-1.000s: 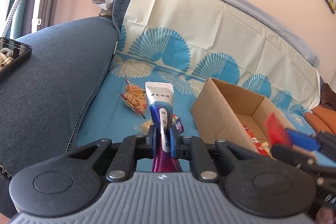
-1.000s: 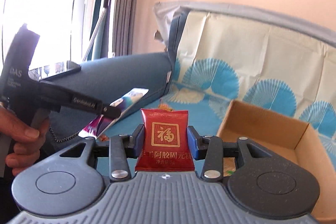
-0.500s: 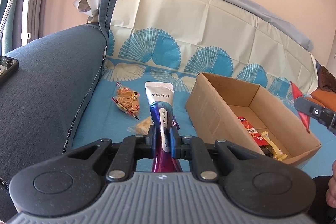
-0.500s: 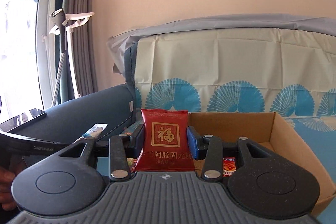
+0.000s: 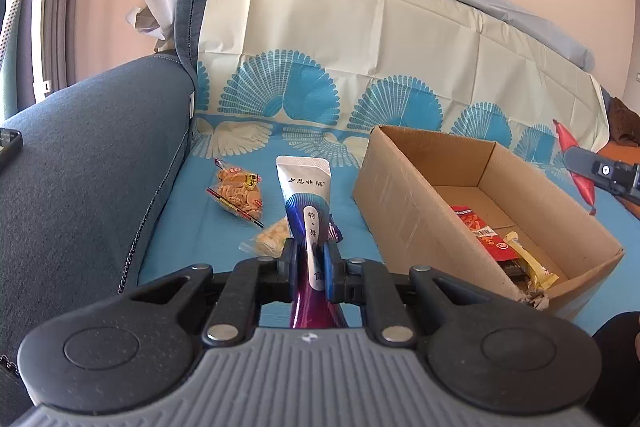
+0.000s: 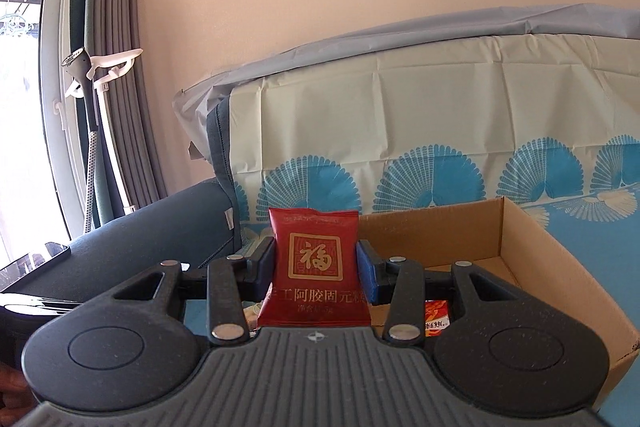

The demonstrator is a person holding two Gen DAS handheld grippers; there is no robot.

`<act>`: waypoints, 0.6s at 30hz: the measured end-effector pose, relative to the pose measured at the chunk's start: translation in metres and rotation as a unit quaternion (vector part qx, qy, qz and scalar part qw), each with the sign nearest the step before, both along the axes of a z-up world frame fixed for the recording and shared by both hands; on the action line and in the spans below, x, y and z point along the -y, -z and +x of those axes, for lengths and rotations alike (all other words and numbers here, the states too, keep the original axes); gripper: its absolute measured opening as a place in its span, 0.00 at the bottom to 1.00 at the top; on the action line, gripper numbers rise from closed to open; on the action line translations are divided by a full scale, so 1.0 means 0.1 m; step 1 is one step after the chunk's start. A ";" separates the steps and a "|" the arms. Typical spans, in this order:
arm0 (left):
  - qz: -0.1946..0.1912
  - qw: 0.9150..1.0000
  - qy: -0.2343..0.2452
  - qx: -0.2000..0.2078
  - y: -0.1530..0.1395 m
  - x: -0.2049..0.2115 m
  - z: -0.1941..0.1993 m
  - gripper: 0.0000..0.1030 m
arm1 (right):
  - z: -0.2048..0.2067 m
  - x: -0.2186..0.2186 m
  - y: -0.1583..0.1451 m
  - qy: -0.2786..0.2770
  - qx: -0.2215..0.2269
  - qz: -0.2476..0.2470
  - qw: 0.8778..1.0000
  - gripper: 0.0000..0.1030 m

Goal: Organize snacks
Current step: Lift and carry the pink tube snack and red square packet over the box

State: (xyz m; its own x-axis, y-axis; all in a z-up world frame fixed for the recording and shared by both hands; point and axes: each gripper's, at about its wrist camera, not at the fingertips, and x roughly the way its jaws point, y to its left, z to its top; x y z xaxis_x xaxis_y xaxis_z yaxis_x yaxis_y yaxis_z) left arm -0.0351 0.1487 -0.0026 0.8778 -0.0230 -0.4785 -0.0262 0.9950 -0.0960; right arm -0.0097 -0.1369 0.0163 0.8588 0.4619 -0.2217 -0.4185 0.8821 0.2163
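Blue sofa [image 5: 92, 163] w/ a fan-print cover [image 5: 360, 39] fills the room. Left gripper [image 5: 310, 263] has its fingers squeezed tight on a white & purple tube pack [image 5: 306, 195], held up over the seat, left of the cardboard box [image 5: 394, 199]. Right gripper [image 6: 316, 267] is pinched on a red snack bag [image 6: 314, 263], held up by the box's near left side. Cracker bag [image 5: 238, 191] & a small snack pack [image 5: 270, 239] lie on the seat, left of the box. Inside the box: a red pack [image 5: 482, 233] & a yellow pack [image 5: 528, 261].
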 end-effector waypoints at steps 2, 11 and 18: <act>0.004 1.000 -0.002 0.003 0.00 0.00 0.00 0.13 | 0.01 0.04 0.00 0.007 0.000 0.005 1.000 0.43; 0.044 0.999 0.005 0.004 -0.06 0.15 0.01 0.13 | 0.14 0.33 0.02 0.085 -0.012 0.057 0.995 0.43; 0.043 0.999 0.028 0.011 -0.20 0.40 0.13 0.13 | 0.21 0.41 0.07 0.107 -0.017 0.074 0.991 0.43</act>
